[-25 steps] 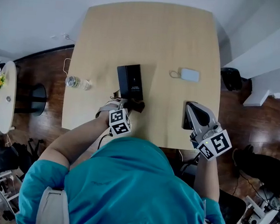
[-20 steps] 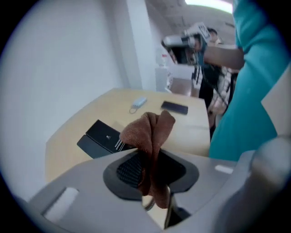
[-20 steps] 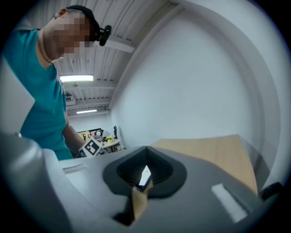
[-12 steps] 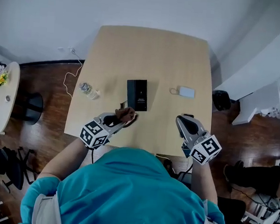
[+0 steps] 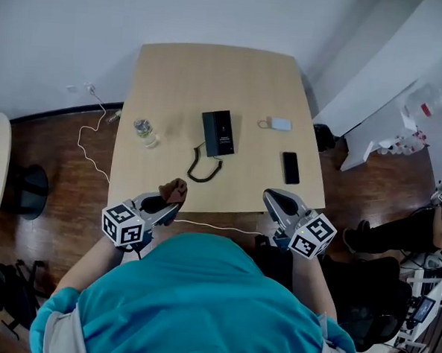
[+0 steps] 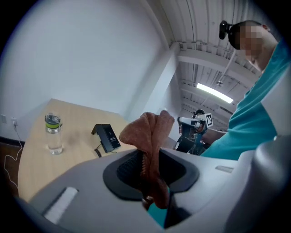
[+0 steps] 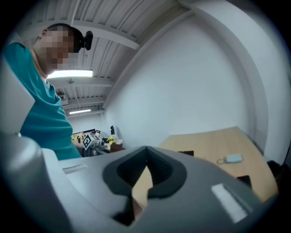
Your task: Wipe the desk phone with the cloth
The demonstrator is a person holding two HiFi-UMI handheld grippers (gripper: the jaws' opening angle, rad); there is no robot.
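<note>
A pale wooden table (image 5: 212, 74) is standing on a dark wooden floor (image 5: 54, 154), its far edge near a white wall (image 5: 66, 28). A person in a teal shirt (image 5: 199, 297) is standing at the near edge, holding a gripper in each hand.

The left gripper (image 5: 162, 204) is hovering at the table's near left edge, its jaws clamping a crumpled rust-brown cloth (image 6: 148, 134) that is bunching up above them. The right gripper (image 5: 276, 202) is hovering at the near right edge, its jaws pressed together at the tips with nothing between them.

The black rectangular desk phone (image 5: 218, 132) is lying near the middle of the table, well apart from the cloth, its black coiled cord (image 5: 204, 169) curling toward the person. To its right are lying a black smartphone (image 5: 290, 167) and a small grey-blue pouch (image 5: 280, 124).

A clear plastic bottle with a green neck band (image 6: 53, 134) is standing upright left of the phone; how full it is cannot be told.
</note>
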